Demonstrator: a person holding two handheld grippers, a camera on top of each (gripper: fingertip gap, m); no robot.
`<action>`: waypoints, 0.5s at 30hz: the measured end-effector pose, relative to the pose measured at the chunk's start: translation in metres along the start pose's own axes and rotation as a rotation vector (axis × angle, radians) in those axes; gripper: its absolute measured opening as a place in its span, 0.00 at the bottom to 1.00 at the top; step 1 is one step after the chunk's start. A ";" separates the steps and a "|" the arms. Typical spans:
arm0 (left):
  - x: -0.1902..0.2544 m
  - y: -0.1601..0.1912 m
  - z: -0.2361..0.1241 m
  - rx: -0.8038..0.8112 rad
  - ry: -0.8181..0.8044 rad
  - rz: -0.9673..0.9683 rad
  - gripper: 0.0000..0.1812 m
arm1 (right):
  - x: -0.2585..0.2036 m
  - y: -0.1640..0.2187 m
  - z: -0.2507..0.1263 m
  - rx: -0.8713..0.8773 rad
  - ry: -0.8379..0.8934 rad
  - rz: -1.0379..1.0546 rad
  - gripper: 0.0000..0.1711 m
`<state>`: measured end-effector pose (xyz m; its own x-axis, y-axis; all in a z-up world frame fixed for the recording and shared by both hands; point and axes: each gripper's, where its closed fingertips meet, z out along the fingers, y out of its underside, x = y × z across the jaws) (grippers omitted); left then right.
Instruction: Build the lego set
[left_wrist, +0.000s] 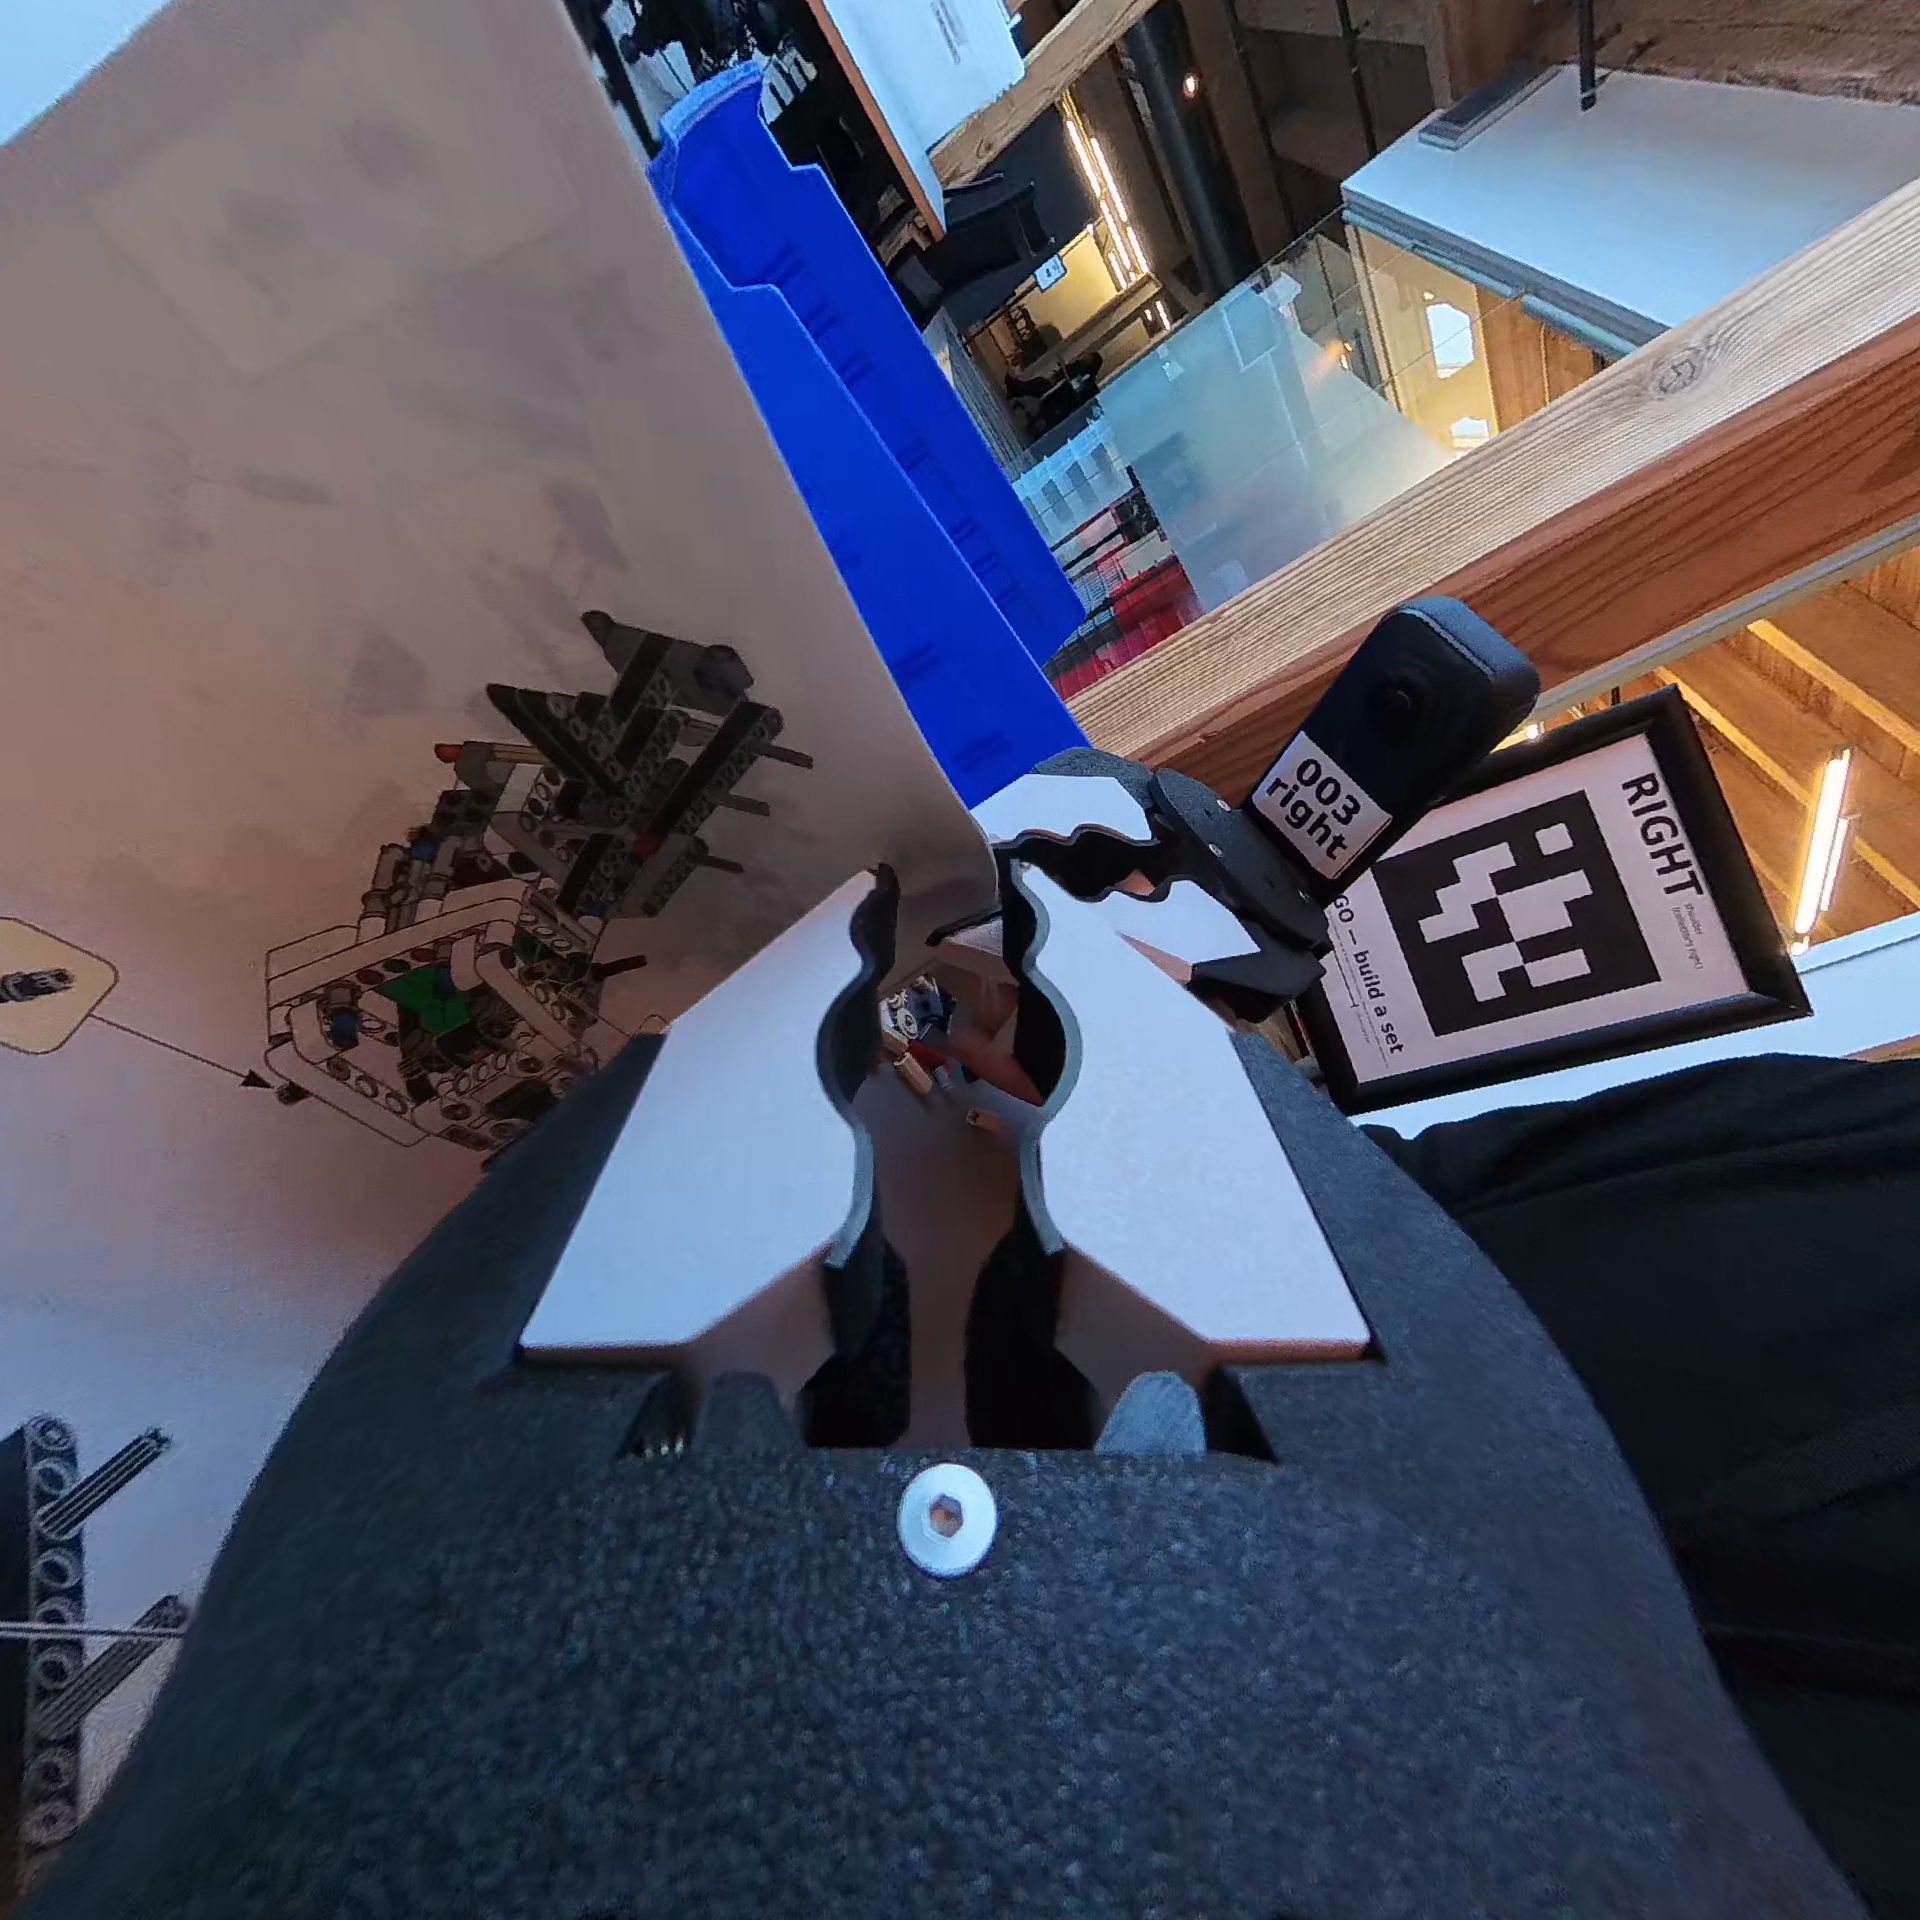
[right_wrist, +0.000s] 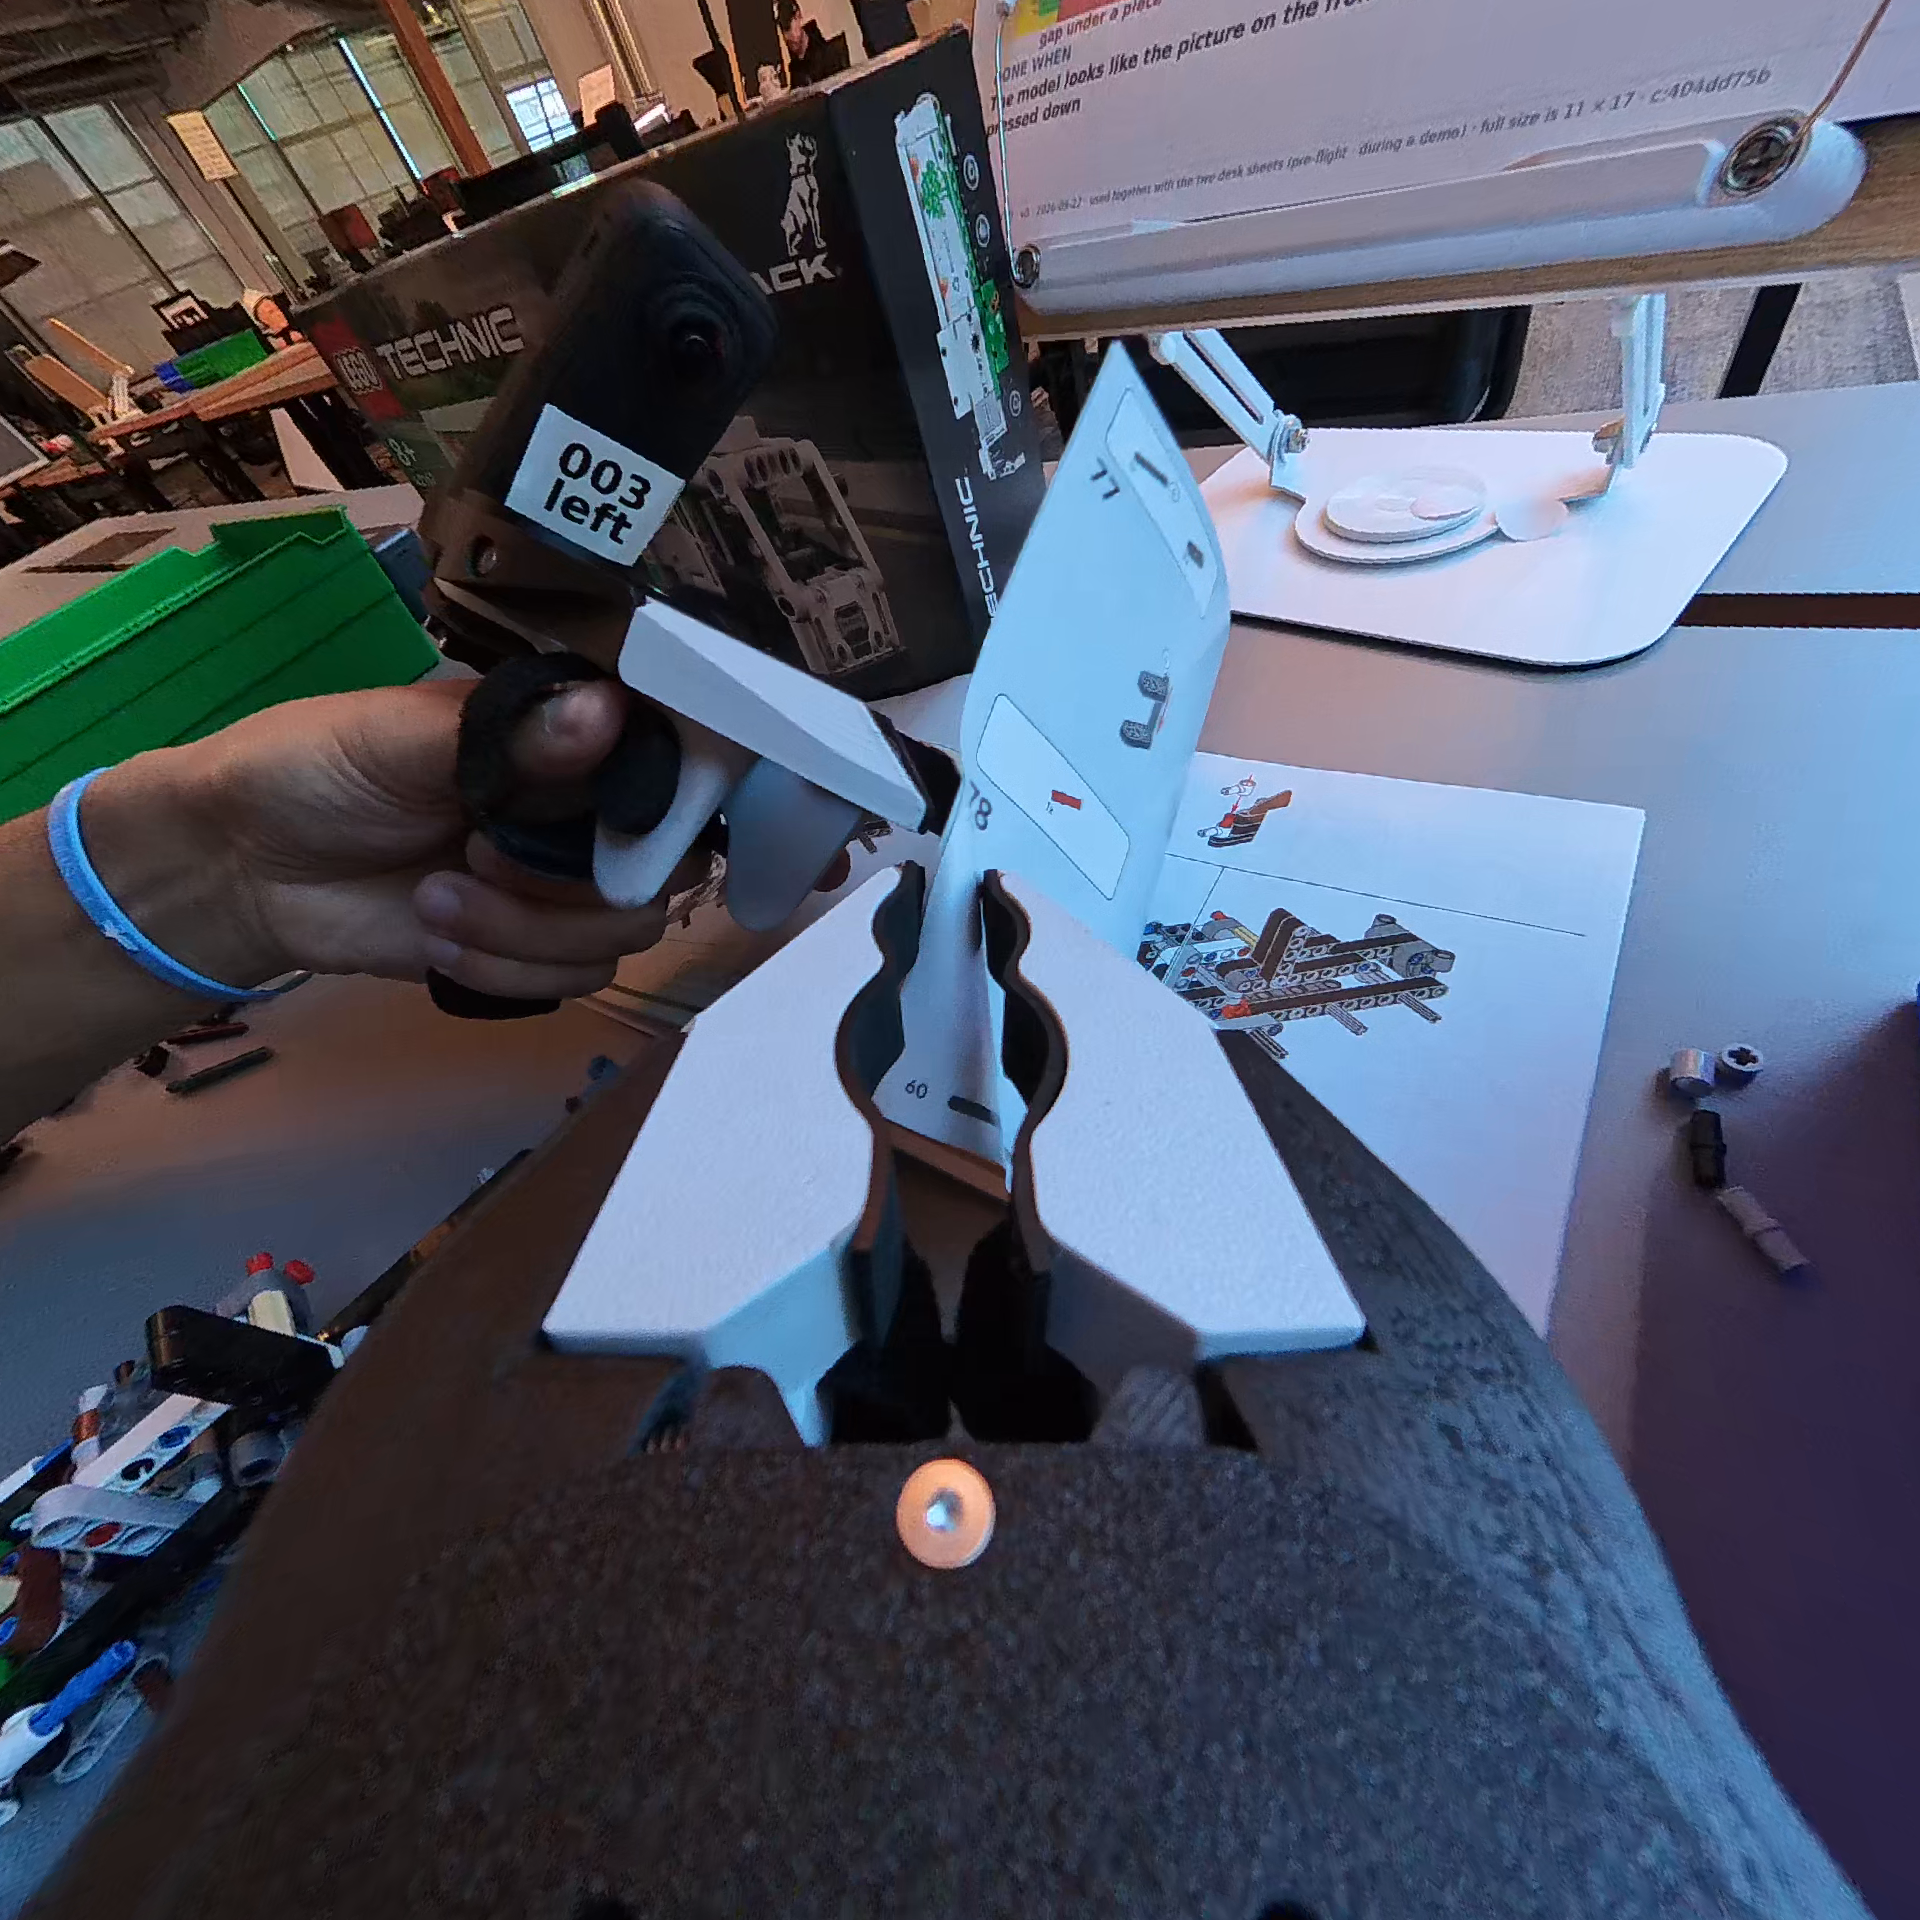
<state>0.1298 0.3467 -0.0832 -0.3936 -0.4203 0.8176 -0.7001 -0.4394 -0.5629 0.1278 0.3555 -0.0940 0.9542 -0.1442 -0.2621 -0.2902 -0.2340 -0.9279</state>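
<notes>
The instruction booklet lies open on the table, its flat page (right_wrist: 1455, 1091) showing a build drawing. One page (right_wrist: 1091, 644) stands upright from it, and it also fills the left of the left wrist view (left_wrist: 416, 416). My right gripper (right_wrist: 951, 894) is shut on this page's lower edge, and it shows in the left wrist view (left_wrist: 1023, 857) at the page corner. My left gripper (left_wrist: 945, 894) has its jaws a narrow gap apart, with the page edge at its tips. A person's hand (right_wrist: 312, 831) holds it against the page (right_wrist: 925, 810).
Loose lego parts (right_wrist: 156, 1434) lie at the lower left and a few small ones (right_wrist: 1714, 1081) at the right. A green bin (right_wrist: 208, 623), the black set box (right_wrist: 831, 364) and a white stand (right_wrist: 1507, 520) line the back. A blue bin (left_wrist: 883, 416) and a framed marker sign (left_wrist: 1538, 914) stand nearby. Left and right tips are no more than a few centimetres apart.
</notes>
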 end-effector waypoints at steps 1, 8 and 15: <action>0.001 0.001 0.001 -0.002 0.002 0.000 0.10 | 0.000 0.000 0.000 0.000 0.001 0.000 0.06; 0.000 0.006 0.005 -0.038 -0.037 -0.029 0.06 | 0.002 0.005 0.001 -0.026 0.035 -0.044 0.07; 0.000 0.002 0.004 -0.019 -0.047 -0.028 0.00 | 0.000 0.008 0.000 -0.039 0.036 -0.070 0.08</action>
<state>0.1313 0.3426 -0.0849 -0.3459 -0.4452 0.8259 -0.7217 -0.4363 -0.5374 0.1252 0.3541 -0.1014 0.9692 -0.1607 -0.1868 -0.2264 -0.2815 -0.9325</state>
